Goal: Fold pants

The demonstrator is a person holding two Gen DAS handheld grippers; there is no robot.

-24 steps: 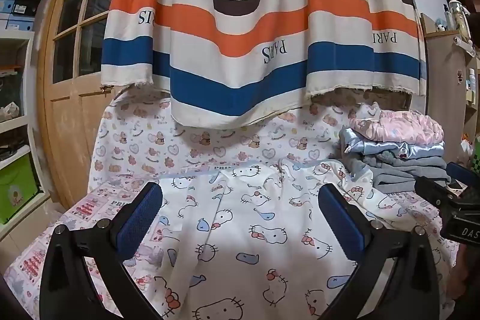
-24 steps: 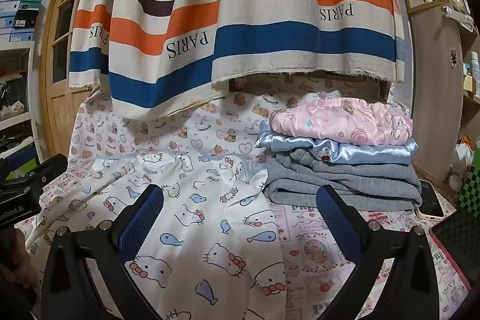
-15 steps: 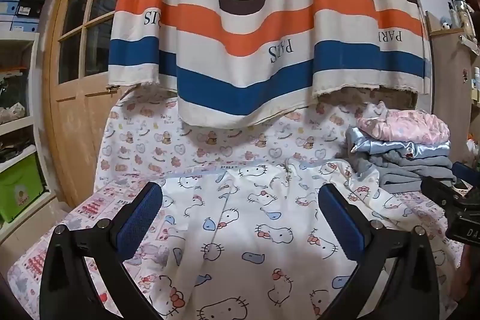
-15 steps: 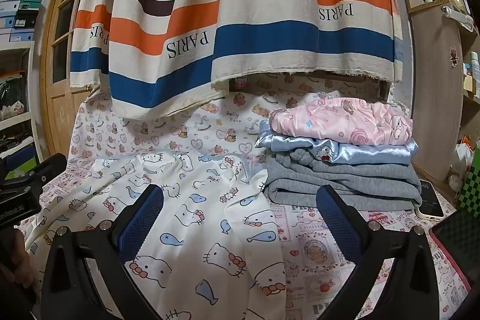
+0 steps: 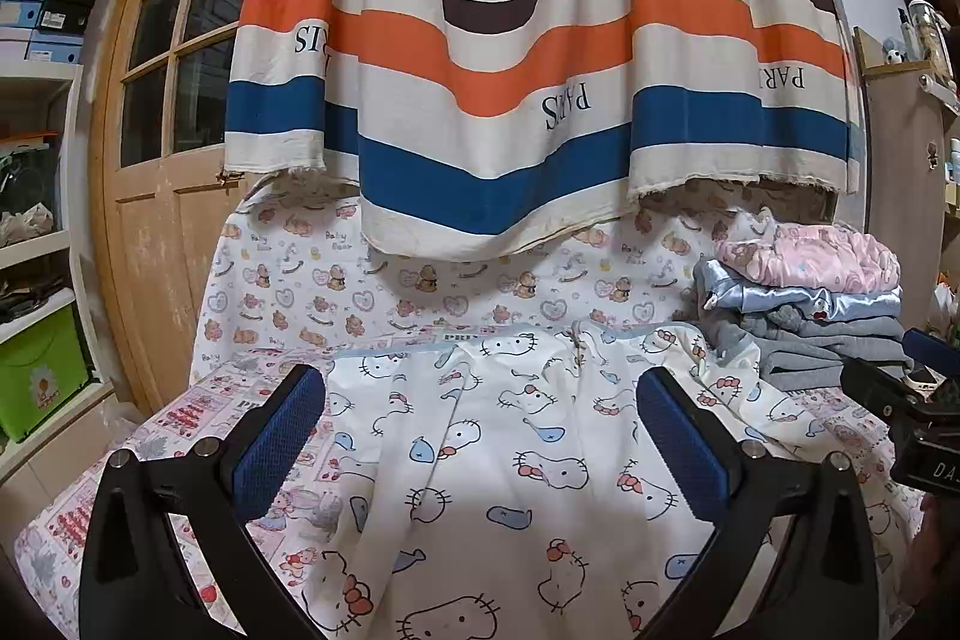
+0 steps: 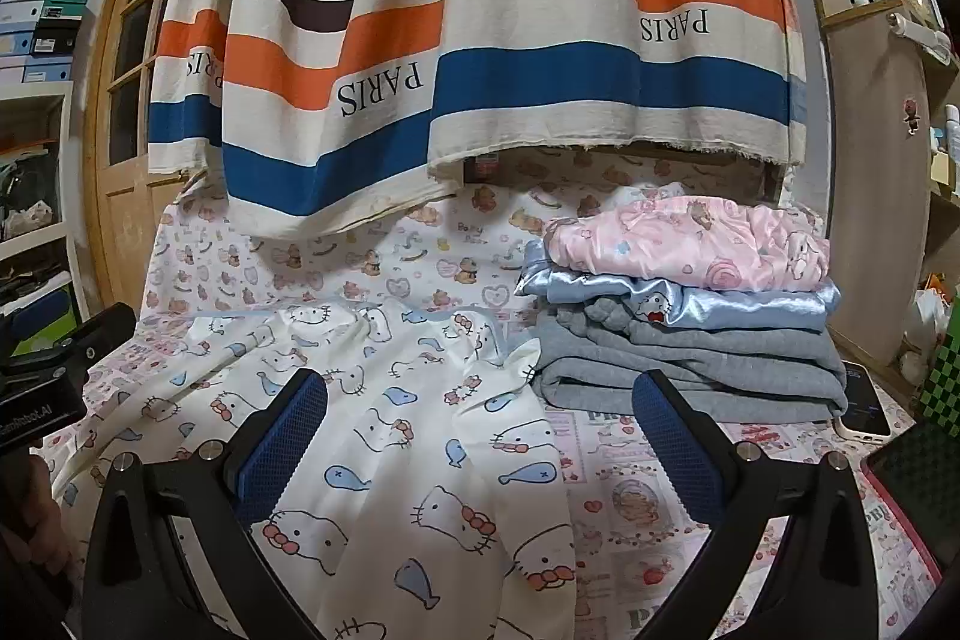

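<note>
Left wrist view: the left gripper (image 5: 480, 436) hovers over the pants (image 5: 492, 460), fingers spread wide, nothing between the blue pads (image 5: 276, 442)
Right wrist view: the right gripper (image 6: 480, 436) stands over the near right part of the pants (image 6: 384, 448), fingers spread wide, gripping nothing
Pants: white fabric printed with cat faces and small whales, lying spread and rumpled on the patterned bed cover (image 6: 636, 496)
Folded pile (image 6: 690, 316): just right of the pants on the cover; grey at the bottom, pale blue satin in the middle, pink on top; the pants' far right edge lies against its base
Striped cloth (image 5: 540, 58): hangs behind and above the pants
Phone (image 6: 861, 403): on the cover, right of the pile
</note>
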